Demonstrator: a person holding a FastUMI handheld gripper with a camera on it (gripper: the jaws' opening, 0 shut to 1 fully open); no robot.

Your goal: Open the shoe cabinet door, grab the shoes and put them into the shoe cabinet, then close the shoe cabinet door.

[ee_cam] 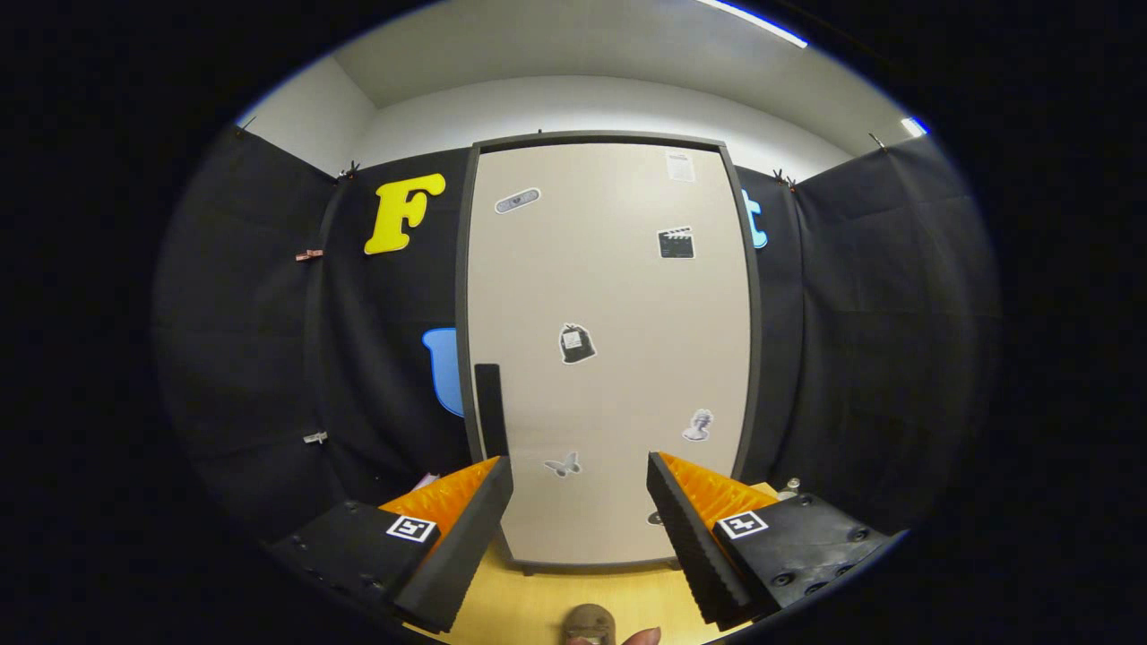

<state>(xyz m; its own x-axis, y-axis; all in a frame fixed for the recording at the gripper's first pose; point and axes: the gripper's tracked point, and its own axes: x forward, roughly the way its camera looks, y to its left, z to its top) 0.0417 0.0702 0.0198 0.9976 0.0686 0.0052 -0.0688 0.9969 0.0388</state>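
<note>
- Black cloth walls the booth on three sides, and a pale wooden floor (538, 600) carries the tall beige shoe cabinet with a dark grey frame (609, 358), which stands upright against the back cloth.
- Its door is shut and flat, dotted with small stickers; a slim black vertical handle (490, 408) sits beside the door's left edge, low down, so the hinge is probably on the right.
- The claw (580, 488) faces the door square on with its fingers spread wide apart, holding nothing; the handle lies just above and beyond the tip of the left finger.
- The step in hand looks like opening the door, with nothing of the task done yet.
- To do it well, shift the claw left and up until the handle stands between the fingers, close on its middle, then pull back in an arc around the far edge, not straight out.
- A small brown rounded thing (589, 623), perhaps a shoe's toe, lies on the floor under the claw, touched by a fingertip (642, 637).
</note>
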